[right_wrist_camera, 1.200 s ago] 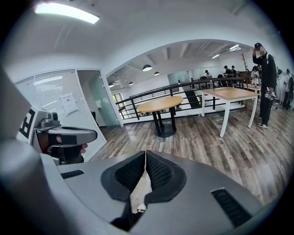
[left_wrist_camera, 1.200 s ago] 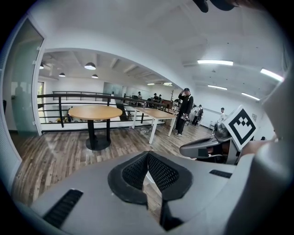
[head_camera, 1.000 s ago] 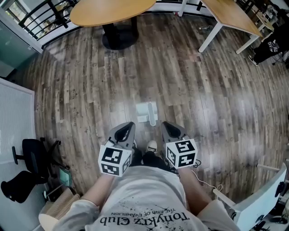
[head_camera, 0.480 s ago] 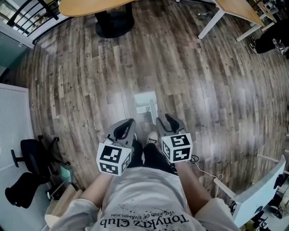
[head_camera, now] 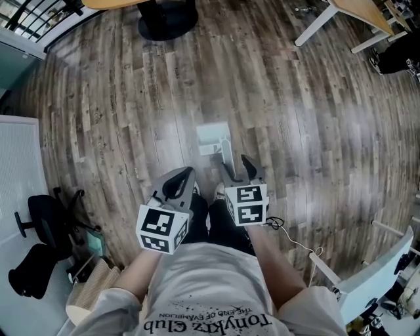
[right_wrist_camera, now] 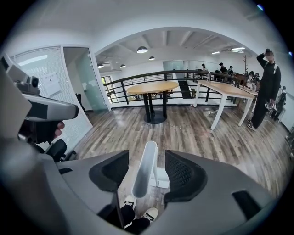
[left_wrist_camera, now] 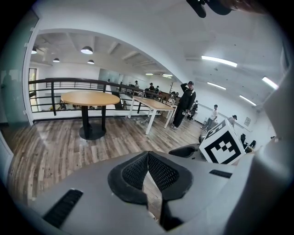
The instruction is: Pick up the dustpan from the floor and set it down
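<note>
Right gripper (head_camera: 239, 170): I see its jaws spread, and they have just been opening. The dustpan handle (right_wrist_camera: 144, 170) rises between the pads, and neither pad presses on it.
Left gripper (head_camera: 180, 184): its pads meet at the tips with nothing between them. It hangs beside the right one, lower left of centre in the head view.
Dustpan (head_camera: 211, 136): the white pan sits on the wooden floor (head_camera: 118, 118) at frame centre, with the handle slanting back toward me.
In the way: my own shoes (right_wrist_camera: 130, 202) are right under the handle, and a thin cable (head_camera: 295, 246) trails from the right gripper.
Left edge: a white panel (head_camera: 16, 164), with a black office chair (head_camera: 36, 226) below it.
Top edge: the dark base of the round table (head_camera: 167, 13), well apart from the pan.
Upper right: the white legs of a long desk (head_camera: 315, 23).
Lower right: a white furniture piece (head_camera: 374, 275).
Far right, right gripper view: a person in black (right_wrist_camera: 266, 87) stands beyond the desk.
Open room: bare boards lie on every side of the pan, widest toward the upper left.
</note>
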